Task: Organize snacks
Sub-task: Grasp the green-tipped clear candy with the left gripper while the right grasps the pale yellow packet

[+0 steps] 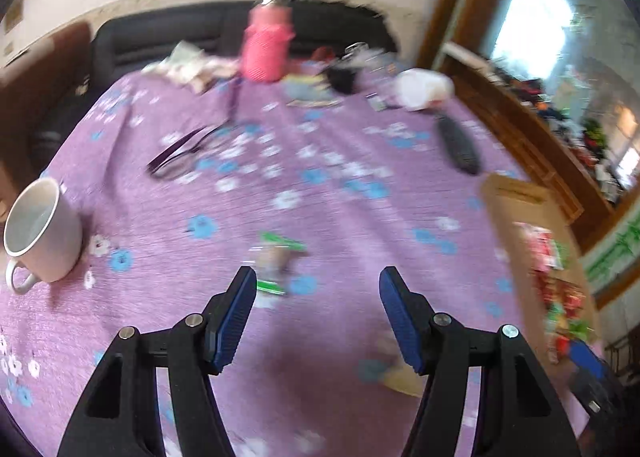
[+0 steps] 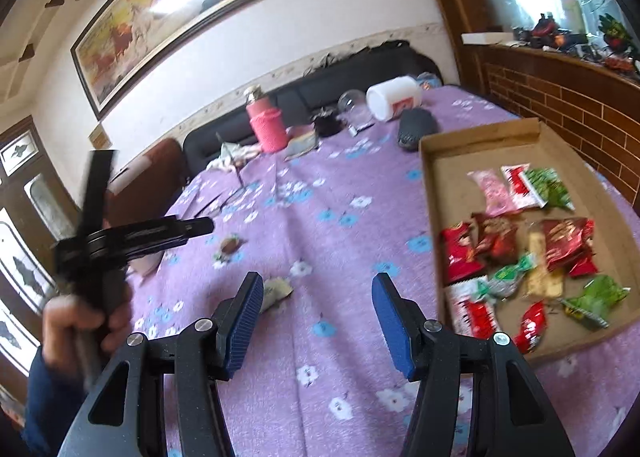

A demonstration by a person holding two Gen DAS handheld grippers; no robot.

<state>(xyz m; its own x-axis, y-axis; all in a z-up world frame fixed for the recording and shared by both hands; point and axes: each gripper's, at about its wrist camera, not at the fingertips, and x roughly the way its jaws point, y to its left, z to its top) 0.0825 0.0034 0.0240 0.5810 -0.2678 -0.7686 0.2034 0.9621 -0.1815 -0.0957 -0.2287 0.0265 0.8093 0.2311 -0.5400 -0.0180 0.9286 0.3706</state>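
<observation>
Handling: green-ended snack packet (image 1: 276,265) judged light, crinkly, slippery; best pinched across its middle | Look: brownish centre, green twisted ends, blurred | Place: alone on purple flowered surface (image 1: 340,217), well apart from cardboard tray (image 2: 436,161) | Grip: left hand-held gripper (image 1: 318,281) and right hand-held gripper (image 2: 318,285) both apart, empty.

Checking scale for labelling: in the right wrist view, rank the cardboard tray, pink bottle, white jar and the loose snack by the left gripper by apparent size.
1. cardboard tray
2. pink bottle and white jar: look alike, not ranked
3. loose snack

The tray is also nearer the camera.
</observation>
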